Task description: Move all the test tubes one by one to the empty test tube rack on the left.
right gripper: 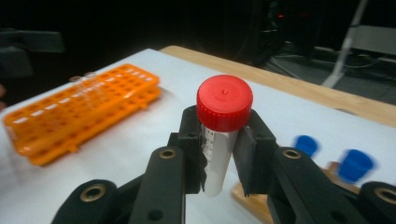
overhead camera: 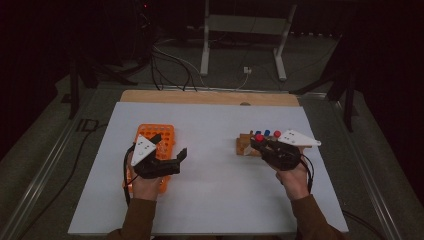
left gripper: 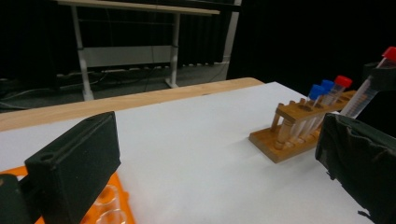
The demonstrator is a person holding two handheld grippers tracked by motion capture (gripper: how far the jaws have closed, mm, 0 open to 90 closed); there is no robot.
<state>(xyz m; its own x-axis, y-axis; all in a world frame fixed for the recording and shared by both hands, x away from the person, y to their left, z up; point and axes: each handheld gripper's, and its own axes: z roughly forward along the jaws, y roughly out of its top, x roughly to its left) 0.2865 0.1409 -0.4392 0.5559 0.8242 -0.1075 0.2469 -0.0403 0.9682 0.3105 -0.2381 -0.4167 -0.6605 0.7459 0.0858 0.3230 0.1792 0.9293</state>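
Note:
My right gripper (right gripper: 223,156) is shut on a clear tube with a red cap (right gripper: 224,102), held upright just above the near end of the wooden rack (overhead camera: 244,145). In the rack stand two blue-capped tubes (left gripper: 320,91) and another red-capped tube (left gripper: 343,82). The left gripper view shows the held tube (left gripper: 362,100) tilted beside the rack (left gripper: 292,147). My left gripper (overhead camera: 170,146) hovers open over the orange tube rack (overhead camera: 167,131), its jaws far apart with nothing between them. A clear tube stands in the orange rack (right gripper: 84,112), blurred.
A white sheet (overhead camera: 215,190) covers the table, with a strip of wooden tabletop (overhead camera: 210,97) along the far edge. Beyond it stand the white legs of another table (overhead camera: 205,50), and cables (overhead camera: 170,65) lie on the floor.

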